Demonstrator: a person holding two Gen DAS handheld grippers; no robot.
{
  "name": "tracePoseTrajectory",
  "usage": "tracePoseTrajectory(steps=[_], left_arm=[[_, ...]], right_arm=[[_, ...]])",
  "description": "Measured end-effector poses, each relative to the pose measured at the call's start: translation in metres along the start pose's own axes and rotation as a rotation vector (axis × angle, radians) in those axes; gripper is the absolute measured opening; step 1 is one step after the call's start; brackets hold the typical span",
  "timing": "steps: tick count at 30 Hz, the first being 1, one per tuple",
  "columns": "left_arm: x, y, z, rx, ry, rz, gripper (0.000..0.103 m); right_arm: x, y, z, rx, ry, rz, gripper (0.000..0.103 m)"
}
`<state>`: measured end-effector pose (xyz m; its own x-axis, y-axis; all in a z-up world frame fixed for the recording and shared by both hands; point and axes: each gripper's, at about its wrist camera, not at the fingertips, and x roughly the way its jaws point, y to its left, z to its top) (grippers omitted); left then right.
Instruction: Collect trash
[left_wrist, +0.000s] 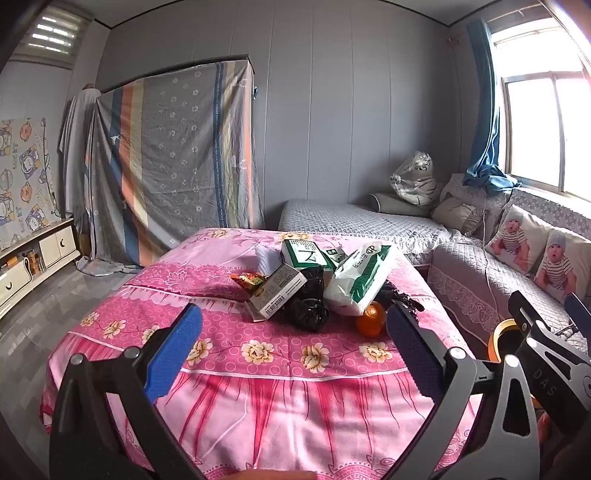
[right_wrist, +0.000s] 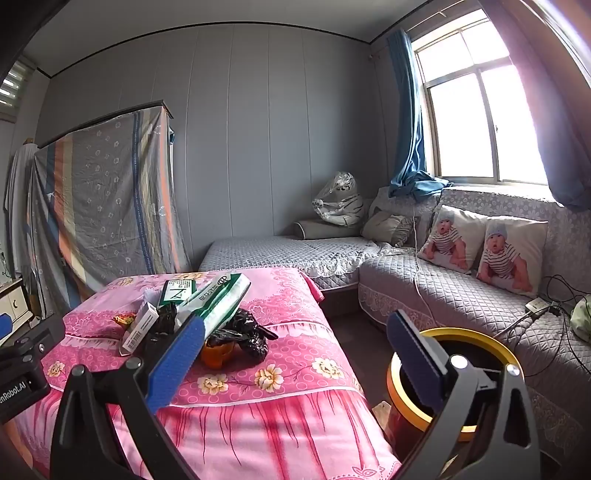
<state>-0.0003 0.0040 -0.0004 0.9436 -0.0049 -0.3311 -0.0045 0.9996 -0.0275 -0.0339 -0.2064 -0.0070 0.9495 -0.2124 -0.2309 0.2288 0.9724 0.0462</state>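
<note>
A heap of trash (left_wrist: 306, 284) is seen near the middle of the pink floral tablecloth (left_wrist: 258, 369): a barcoded carton (left_wrist: 275, 291) with its long axis slanting toward the near left, a white-green packet (left_wrist: 360, 280) leaning up toward the far right, black bags (left_wrist: 308, 306) and an orange (left_wrist: 370, 319) at the near edge. Bare cloth is left before the heap. The left gripper (left_wrist: 295, 347) and right gripper (right_wrist: 295, 354) are held spread wide, empty. A yellow-rimmed bin (right_wrist: 476, 339) is seen right of the table

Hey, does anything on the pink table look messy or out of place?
Yes. Rubbish sits heaped mid-table: boxes lie tilted over a crumpled black bag, with a white-green pack leaning on them and an orange tucked beneath.
</note>
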Motion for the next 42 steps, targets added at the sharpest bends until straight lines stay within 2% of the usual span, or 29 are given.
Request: tracePoseTrajectory(steps=[19, 42], left_arm=[[0.0003, -0.0024, -0.0062, -0.017, 0.006, -0.004, 0.095], [0.0033, -0.0045, 0.0033, -0.016, 0.011, -0.007, 0.095]], right_arm=[[0.0001, -0.0009, -0.0001, 0.001, 0.001, 0.001, 0.095], [0.0030, -0.0043, -0.0013, 0.004, -0.002, -0.002, 0.095]])
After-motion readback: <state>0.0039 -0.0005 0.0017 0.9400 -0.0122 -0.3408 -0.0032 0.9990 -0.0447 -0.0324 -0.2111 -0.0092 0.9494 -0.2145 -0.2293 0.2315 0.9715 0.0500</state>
